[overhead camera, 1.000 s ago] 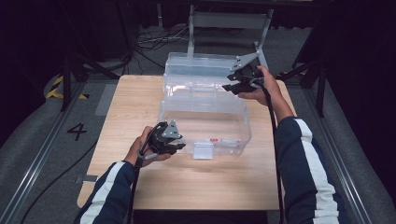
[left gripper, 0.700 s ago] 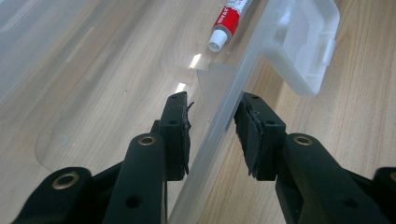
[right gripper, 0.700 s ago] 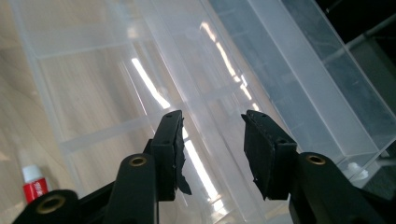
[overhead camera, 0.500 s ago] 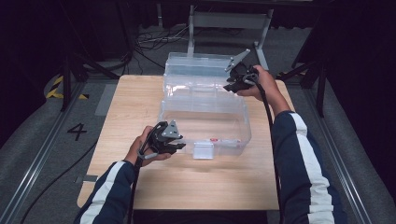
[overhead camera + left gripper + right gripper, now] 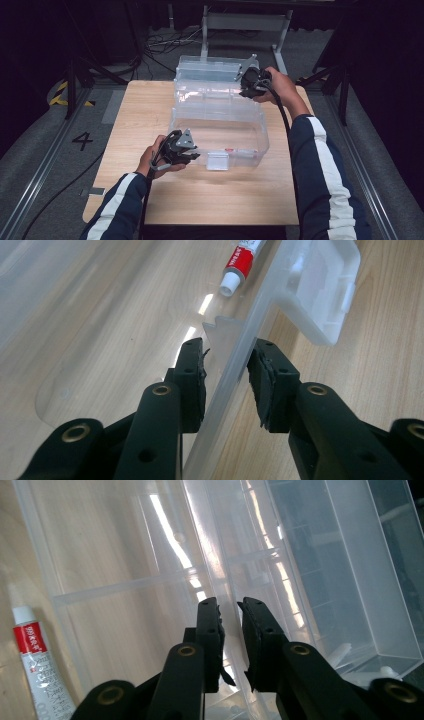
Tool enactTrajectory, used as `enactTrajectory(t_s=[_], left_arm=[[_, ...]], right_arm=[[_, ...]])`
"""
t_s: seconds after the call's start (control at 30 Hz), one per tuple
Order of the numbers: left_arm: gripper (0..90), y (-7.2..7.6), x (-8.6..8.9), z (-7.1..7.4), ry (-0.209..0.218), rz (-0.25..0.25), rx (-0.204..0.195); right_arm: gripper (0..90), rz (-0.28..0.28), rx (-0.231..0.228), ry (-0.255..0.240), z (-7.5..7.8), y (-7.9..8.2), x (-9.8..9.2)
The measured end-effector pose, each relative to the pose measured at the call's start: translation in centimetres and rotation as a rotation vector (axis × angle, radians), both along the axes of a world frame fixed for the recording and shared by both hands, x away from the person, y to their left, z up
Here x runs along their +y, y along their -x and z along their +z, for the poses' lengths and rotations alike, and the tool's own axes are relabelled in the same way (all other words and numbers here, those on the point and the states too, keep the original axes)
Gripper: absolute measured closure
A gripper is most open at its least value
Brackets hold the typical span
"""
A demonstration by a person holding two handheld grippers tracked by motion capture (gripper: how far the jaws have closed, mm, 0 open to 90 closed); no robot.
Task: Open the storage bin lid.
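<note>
Clear plastic box (image 5: 220, 127) on the wooden table (image 5: 125, 120), open, its lid (image 5: 212, 75) tipped back at the far side.
The left gripper (image 5: 227, 377) straddles the box's near wall by the latch (image 5: 322, 295); whether its pads press cannot be told. The right gripper (image 5: 230, 630) has just been closing, jaws nearly together on the lid's edge. A small red-and-white tube (image 5: 35, 665) lies inside the box.
</note>
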State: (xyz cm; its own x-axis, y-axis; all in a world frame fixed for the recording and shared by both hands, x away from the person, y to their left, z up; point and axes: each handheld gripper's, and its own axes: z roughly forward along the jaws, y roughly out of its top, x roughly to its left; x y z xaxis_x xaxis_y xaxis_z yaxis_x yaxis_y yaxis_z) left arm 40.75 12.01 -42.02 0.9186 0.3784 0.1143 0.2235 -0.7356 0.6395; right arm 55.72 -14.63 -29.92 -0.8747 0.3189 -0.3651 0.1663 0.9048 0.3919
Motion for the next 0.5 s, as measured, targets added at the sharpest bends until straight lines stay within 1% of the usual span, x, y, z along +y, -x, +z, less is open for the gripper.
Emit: enactTrajectory(t_s=[0.17,0.23,0.3,0.5], left_arm=[[67.6,0.10,-0.08,-0.04,0.000,0.012,-0.006],[67.6,0.09,-0.08,-0.02,-0.001,0.013,-0.003],[67.6,0.10,-0.09,-0.04,0.001,0.015,-0.005],[67.3,0.08,-0.08,-0.09,0.012,0.019,0.003]], right_arm=[[82.5,0.029,0.008,0.001,0.21,0.07,-0.09],[83.5,0.036,0.023,-0.016,0.31,0.18,-0.18],[84.2,0.054,0.026,-0.008,0.48,0.30,-0.18],[85.5,0.073,0.032,0.011,0.81,0.81,0.06]])
